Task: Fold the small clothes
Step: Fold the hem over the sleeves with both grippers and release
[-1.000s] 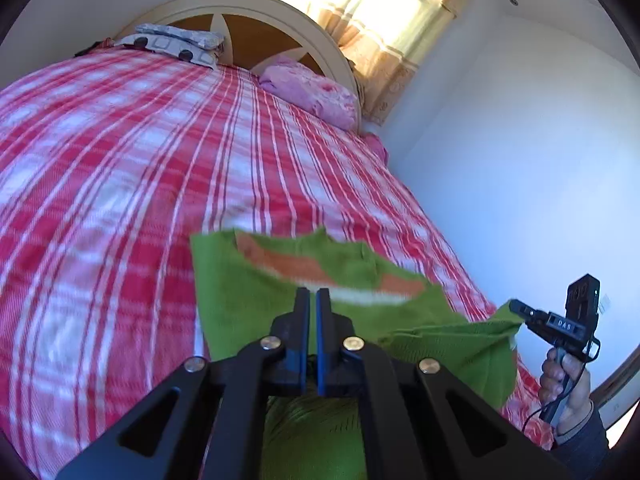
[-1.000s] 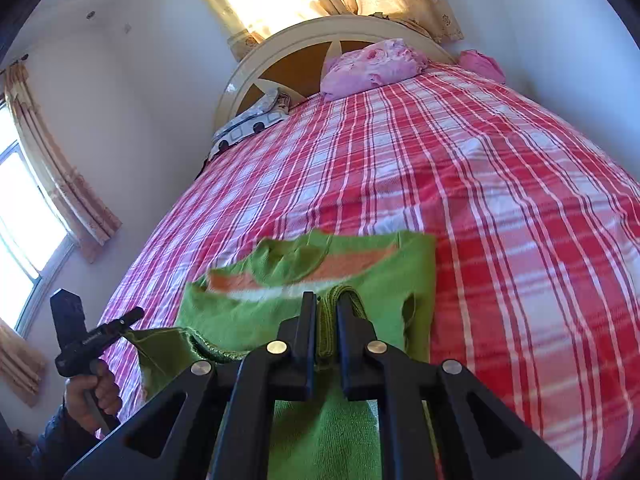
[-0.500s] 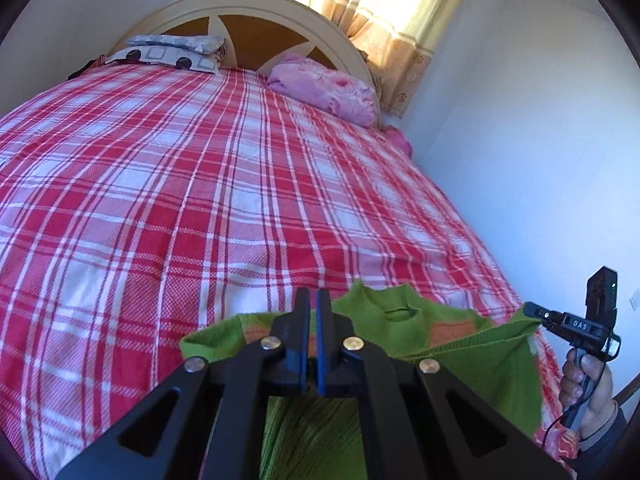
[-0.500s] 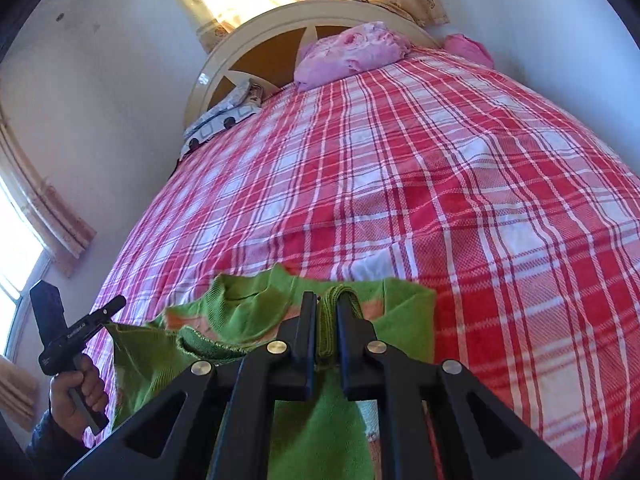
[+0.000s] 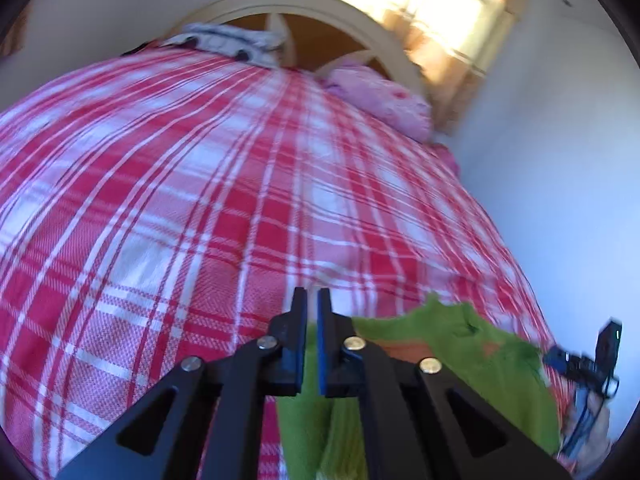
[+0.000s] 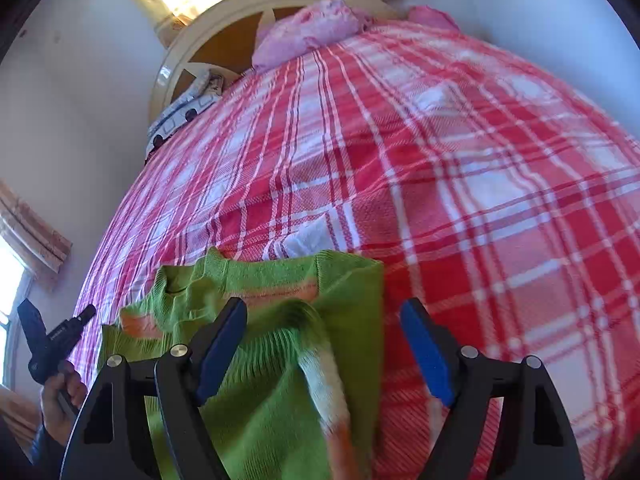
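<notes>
Here we are working over the bed (image 6: 480, 168), both grippers pointing toward the rounded headboard (image 6: 176, 56). The green knitted garment (image 6: 280, 408) is lying on the red and white checked bedspread (image 5: 200, 200) at the near edge of the bed, folded over on itself, with an orange and white stripe showing across it and its neckline turned toward the headboard.

Our right gripper (image 6: 324, 324) is opening its jaws: the two blue pads (image 6: 424, 348) are standing wide apart, and a raised ridge of the green cloth is lying between them with neither pad pressing on it.

Our left gripper (image 5: 312, 316) is just beginning to open, with only a thin slit showing between its dark fingers (image 5: 298, 332). The green cloth is showing in that slit lower down, but we cannot tell whether the jaws are gripping it or merely standing over it. From this side the garment (image 5: 480, 360) is spreading toward the right edge of the bed.

In the right wrist view a hand (image 6: 60, 396) is holding the handle of the left gripper at the left edge of the bed. At the headboard end a pink pillow (image 6: 308, 32) and a patterned pillow (image 5: 228, 40) are resting side by side.
</notes>
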The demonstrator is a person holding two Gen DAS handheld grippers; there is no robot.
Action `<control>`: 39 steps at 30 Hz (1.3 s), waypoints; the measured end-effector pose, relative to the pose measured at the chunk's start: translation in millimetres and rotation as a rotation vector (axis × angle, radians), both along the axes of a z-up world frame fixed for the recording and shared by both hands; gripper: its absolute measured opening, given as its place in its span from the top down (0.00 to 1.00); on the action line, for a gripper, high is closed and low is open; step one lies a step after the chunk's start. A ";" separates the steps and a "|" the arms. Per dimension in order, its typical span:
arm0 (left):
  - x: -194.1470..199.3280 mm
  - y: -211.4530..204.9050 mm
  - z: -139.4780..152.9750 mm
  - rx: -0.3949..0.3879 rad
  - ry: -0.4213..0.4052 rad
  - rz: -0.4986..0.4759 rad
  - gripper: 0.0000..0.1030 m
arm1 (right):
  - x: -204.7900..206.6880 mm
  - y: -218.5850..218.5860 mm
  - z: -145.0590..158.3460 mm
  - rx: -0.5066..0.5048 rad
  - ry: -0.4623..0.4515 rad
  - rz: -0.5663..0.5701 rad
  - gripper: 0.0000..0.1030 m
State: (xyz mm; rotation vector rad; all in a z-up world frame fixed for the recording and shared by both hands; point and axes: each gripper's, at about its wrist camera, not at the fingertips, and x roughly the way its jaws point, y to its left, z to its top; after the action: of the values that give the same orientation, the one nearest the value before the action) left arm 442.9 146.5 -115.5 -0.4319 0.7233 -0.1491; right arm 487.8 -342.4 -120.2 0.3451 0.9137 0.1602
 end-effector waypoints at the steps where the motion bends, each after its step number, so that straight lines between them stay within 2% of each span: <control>1: -2.5 -3.8 0.9 -0.009 0.005 -0.044 0.84 | -6.3 -1.7 3.7 -0.015 -0.014 0.000 0.23; 2: -5.1 -8.7 0.4 -0.012 0.016 -0.084 0.79 | -17.1 -3.4 8.1 -0.035 -0.033 0.000 0.23; 4: -8.8 -24.1 -2.0 0.010 0.046 -0.145 0.49 | -32.2 -4.5 11.7 -0.047 -0.051 -0.011 0.23; 6: -10.9 -37.7 -1.7 0.064 0.030 -0.164 0.45 | -44.7 -3.2 12.1 -0.034 -0.054 -0.014 0.23; 8: -5.2 -50.1 -4.8 0.099 0.041 -0.174 0.47 | -56.6 1.3 11.1 -0.015 -0.048 0.000 0.23; 9: -1.4 -57.7 -7.8 0.108 0.052 -0.202 0.58 | -62.9 6.1 10.2 -0.013 -0.047 0.017 0.23; 10: 2.5 -65.6 -10.8 0.142 0.070 -0.229 0.94 | -68.8 11.3 9.5 -0.019 -0.049 0.036 0.23; 11: 6.9 -78.0 -15.5 0.205 0.107 -0.259 0.95 | -72.2 14.8 8.6 -0.025 -0.051 0.046 0.23; 12: 7.1 -83.3 -16.3 0.239 0.108 -0.270 0.97 | -76.3 19.2 7.6 -0.037 -0.055 0.059 0.23; 15: 2.8 -87.2 -4.1 0.297 0.046 -0.244 0.97 | -84.8 25.1 4.4 -0.065 -0.062 0.092 0.23; 20: 13.5 -43.8 17.9 0.230 -0.002 -0.074 0.98 | -87.3 20.8 0.5 -0.057 -0.057 0.081 0.23; 22: 15.9 -41.6 15.4 0.220 0.005 -0.083 0.98 | -88.0 20.4 1.3 -0.056 -0.060 0.081 0.23; 25: 16.4 -49.0 10.1 0.279 0.004 -0.108 0.98 | -86.3 23.7 2.1 -0.065 -0.062 0.094 0.23; 30: 19.4 -47.5 2.5 0.267 0.027 -0.092 0.98 | -54.6 35.8 22.3 -0.132 -0.083 0.162 0.23; 33: 21.2 -45.5 -1.3 0.258 0.036 -0.087 0.98 | -16.2 43.4 28.5 -0.149 -0.052 0.202 0.23; 37: 21.0 -42.2 -3.0 0.242 0.031 -0.086 0.98 | 32.6 59.5 6.8 -0.218 0.035 0.231 0.23; 38: 20.8 -41.9 -3.2 0.241 0.030 -0.087 0.98 | 38.1 62.5 -0.2 -0.225 0.061 0.238 0.25; 39: 21.1 -41.8 -3.6 0.242 0.029 -0.087 0.98 | 46.4 68.3 -11.7 -0.235 0.105 0.260 0.53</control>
State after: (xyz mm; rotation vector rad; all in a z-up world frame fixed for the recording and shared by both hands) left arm 464.0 104.7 -119.1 -0.1718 0.7791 -0.1356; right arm 534.2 -274.2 -131.9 0.0158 1.0679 0.2730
